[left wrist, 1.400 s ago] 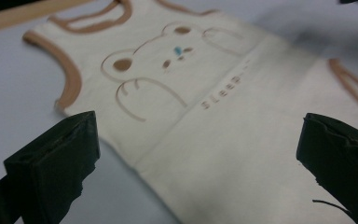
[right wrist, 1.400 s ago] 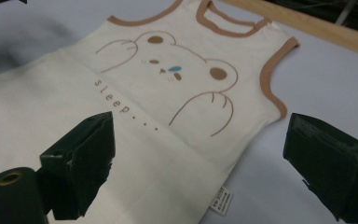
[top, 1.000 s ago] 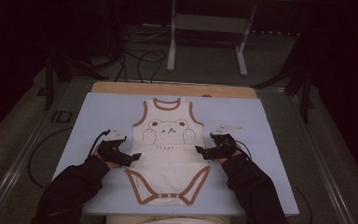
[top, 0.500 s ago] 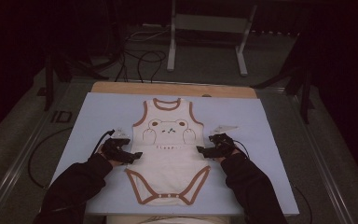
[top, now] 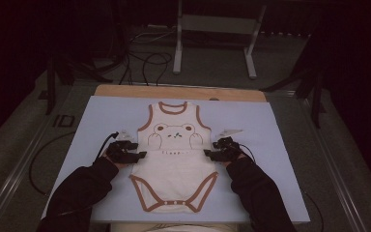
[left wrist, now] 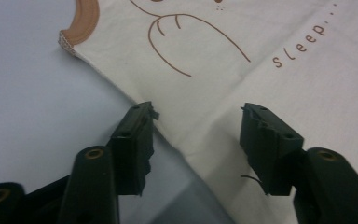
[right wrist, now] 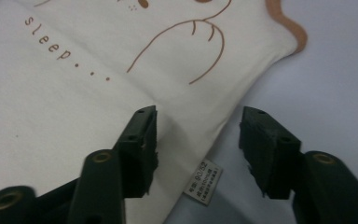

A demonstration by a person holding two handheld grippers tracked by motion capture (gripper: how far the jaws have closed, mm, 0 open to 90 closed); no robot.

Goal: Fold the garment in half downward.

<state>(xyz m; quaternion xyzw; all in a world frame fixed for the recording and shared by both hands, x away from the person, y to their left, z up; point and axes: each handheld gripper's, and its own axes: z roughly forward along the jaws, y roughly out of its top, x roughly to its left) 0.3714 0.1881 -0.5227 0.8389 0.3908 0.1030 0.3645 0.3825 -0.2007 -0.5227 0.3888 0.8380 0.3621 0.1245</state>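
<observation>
**High view: two hand-held grippers at the side seams of a baby bodysuit**

High view, left to right: left hand-held gripper sits at the left edge of the bodysuit, which lies flat, neck away from the person, on the light blue surface. Right hand-held gripper sits at the bodysuit's right edge, straight across from the left one. Bodysuit lies between the two, sleeved forearms behind each.

Left gripper view: left hand-held gripper has jaws partly apart, just been closing, straddling the cream side seam; one jaw over bare surface, the other over fabric. Pads not yet pressing the cloth. Brown-trimmed armhole ahead and to the left of the jaws, "sleep" print ahead right.

Right gripper view: right hand-held gripper likewise partly apart, just been closing, side seam between the jaws, no clamp visible. Small white care label lies between the jaws at the seam. Brown armhole trim ahead right.
</observation>
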